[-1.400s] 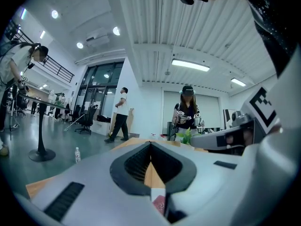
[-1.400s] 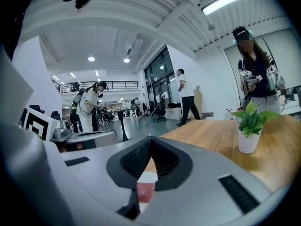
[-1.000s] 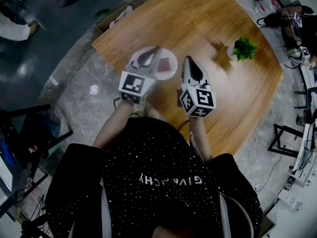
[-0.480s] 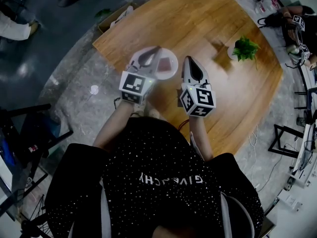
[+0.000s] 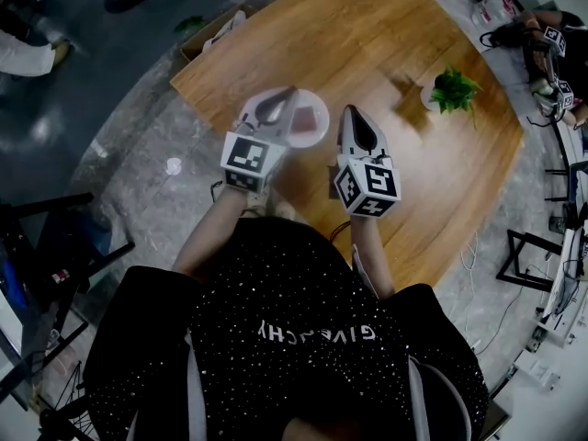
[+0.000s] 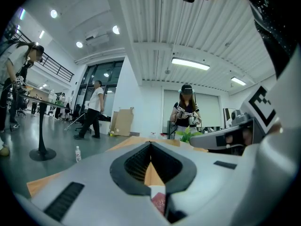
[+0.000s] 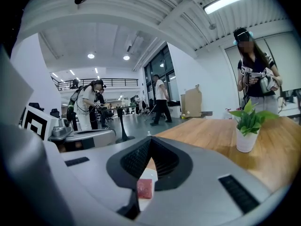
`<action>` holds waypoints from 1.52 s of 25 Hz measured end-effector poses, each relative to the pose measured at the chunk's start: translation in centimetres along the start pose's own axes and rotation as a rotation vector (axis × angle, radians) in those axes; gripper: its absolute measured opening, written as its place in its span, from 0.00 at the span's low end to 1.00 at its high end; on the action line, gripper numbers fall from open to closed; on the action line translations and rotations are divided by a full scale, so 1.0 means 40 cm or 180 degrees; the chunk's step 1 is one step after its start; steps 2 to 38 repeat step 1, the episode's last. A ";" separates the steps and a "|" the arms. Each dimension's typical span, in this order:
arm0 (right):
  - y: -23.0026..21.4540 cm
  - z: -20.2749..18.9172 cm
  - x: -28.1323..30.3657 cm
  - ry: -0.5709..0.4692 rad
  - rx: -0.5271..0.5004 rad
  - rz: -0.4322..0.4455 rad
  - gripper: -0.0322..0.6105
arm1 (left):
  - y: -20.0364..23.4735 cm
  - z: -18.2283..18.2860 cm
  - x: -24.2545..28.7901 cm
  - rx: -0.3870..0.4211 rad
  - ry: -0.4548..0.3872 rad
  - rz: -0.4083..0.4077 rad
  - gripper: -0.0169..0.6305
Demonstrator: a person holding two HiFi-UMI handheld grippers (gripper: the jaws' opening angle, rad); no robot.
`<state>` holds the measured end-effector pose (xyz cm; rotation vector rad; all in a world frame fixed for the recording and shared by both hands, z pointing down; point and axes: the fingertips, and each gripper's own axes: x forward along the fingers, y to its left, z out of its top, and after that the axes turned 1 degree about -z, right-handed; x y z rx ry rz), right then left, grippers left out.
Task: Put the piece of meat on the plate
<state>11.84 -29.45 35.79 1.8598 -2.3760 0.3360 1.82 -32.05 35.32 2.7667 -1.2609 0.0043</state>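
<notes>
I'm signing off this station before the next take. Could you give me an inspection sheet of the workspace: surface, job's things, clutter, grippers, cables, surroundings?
Surface: wooden table, on a grey floor.
Job's things: the piece of meat lies on the white plate, near the table's edge closest to the person.
Clutter: one potted plant on the table, well apart from the plate.
Grippers: the left gripper is shut and empty, held over the plate. The right gripper is shut and empty, just beside the plate.
Cables: loose cables on the floor past the table's right side.
Surroundings: a bottle and a cardboard box are on the floor, and other people stand around the hall.
</notes>
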 end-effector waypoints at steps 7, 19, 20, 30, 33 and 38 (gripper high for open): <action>-0.003 -0.001 0.000 0.0000 0.0012 -0.0005 0.07 | 0.000 -0.002 0.001 -0.0003 0.0003 0.0002 0.04; -0.003 -0.001 0.000 0.0000 0.0012 -0.0005 0.07 | 0.000 -0.002 0.001 -0.0003 0.0003 0.0002 0.04; -0.003 -0.001 0.000 0.0000 0.0012 -0.0005 0.07 | 0.000 -0.002 0.001 -0.0003 0.0003 0.0002 0.04; -0.003 -0.001 0.000 0.0000 0.0012 -0.0005 0.07 | 0.000 -0.002 0.001 -0.0003 0.0003 0.0002 0.04; -0.003 -0.001 0.000 0.0000 0.0012 -0.0005 0.07 | 0.000 -0.002 0.001 -0.0003 0.0003 0.0002 0.04; -0.003 -0.001 0.000 0.0000 0.0012 -0.0005 0.07 | 0.000 -0.002 0.001 -0.0003 0.0003 0.0002 0.04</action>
